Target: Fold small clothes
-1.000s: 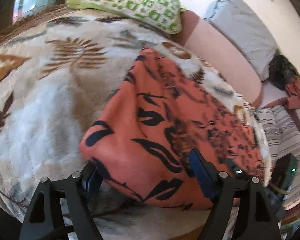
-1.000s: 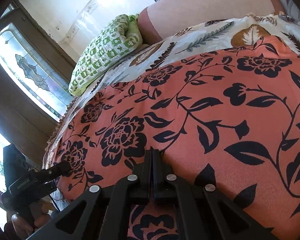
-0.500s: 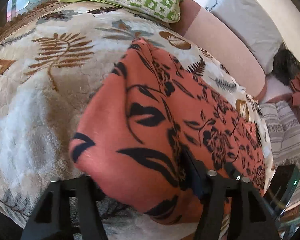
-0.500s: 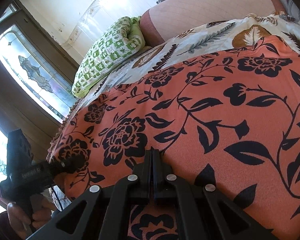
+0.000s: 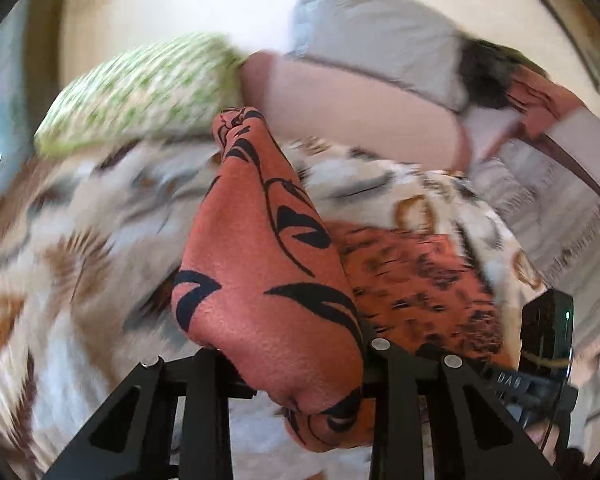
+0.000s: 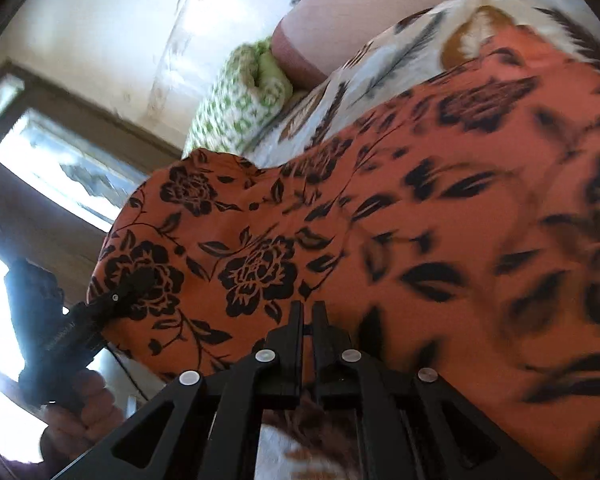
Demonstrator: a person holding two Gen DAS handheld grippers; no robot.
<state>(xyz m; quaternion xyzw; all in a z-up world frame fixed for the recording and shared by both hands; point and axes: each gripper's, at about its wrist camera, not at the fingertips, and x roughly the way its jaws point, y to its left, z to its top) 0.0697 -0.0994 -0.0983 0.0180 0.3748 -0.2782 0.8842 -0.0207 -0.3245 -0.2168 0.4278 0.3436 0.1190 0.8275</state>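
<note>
Jaws: left gripper (image 5: 288,360) closing on orange cloth (image 5: 260,280) | right gripper (image 6: 307,320) pinched shut on cloth edge | cloth: black floral print, bunched, lifted.

Both grippers are built of matte black plastic. The left gripper (image 5: 288,360) is formed of two angular finger arms with triangular cut-outs, each fitted with round silver screw heads. The right gripper (image 6: 308,320) is made the same way, four silver screws being set in a row across its arms. In the right wrist view, at eight o'clock, the left gripper's black body is seen with faint pale lettering along its side, gripped by a bare hand (image 6: 82,412). A thin dark cable is seen trailing beside it.
</note>
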